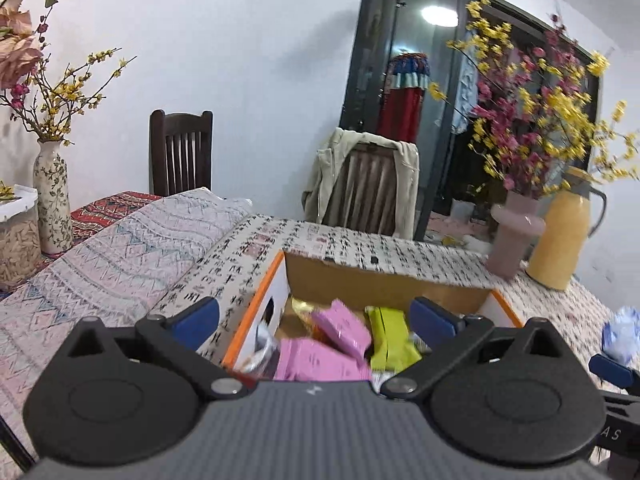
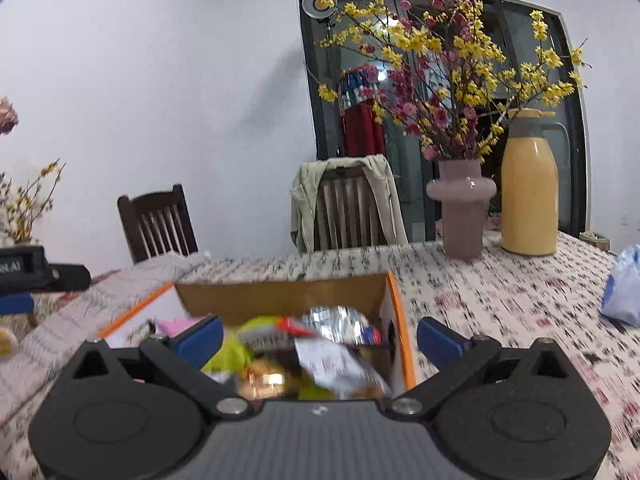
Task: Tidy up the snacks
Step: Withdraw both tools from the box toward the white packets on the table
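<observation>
Open orange-rimmed cardboard box (image 1: 400, 280) of crinkly foil snack packets (image 1: 344, 326) | light, soft, slippery; pinch flat middles | left gripper (image 1: 316, 318), right gripper (image 2: 320, 336): fingers apart, empty

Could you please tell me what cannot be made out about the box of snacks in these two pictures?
- Cardboard box, left wrist view: its near side is hidden by the open left claw.
- Snack packets, right wrist view: motion blur makes their labels unreadable; the open right claw covers the lower ones.
- Blue-white bag, right wrist view: cut off by the edge.
</observation>
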`<state>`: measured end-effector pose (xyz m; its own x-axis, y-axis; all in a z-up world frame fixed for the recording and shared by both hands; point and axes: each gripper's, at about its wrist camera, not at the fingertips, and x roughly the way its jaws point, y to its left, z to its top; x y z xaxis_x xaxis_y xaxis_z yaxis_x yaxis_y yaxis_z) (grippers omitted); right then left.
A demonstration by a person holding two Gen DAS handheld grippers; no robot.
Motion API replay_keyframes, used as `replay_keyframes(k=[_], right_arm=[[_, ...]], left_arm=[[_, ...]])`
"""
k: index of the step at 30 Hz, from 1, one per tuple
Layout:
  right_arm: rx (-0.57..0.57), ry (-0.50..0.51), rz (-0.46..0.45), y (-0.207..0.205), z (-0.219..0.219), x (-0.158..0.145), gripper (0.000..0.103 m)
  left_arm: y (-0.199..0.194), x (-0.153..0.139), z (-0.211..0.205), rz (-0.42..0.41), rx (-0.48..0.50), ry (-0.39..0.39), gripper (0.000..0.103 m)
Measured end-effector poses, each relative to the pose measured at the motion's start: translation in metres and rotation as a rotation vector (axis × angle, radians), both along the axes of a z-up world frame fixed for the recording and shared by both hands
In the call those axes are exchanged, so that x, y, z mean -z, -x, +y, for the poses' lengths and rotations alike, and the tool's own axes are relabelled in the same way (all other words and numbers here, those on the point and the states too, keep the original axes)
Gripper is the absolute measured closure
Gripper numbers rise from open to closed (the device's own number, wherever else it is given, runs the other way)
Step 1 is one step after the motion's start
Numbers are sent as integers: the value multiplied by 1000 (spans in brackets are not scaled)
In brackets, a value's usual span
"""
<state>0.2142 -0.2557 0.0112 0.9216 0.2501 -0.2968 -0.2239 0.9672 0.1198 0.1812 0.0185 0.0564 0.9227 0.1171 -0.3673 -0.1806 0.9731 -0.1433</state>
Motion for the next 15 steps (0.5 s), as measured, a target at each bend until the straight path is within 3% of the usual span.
replay_keyframes(k=[11,15], right_arm=[[-22,37,137,34,-17,49,0],[-28,42,148,35,-17,58,0]], left_arm=[[30,54,8,122,9,-59,0],[34,71,14,125,-2,-55,0]])
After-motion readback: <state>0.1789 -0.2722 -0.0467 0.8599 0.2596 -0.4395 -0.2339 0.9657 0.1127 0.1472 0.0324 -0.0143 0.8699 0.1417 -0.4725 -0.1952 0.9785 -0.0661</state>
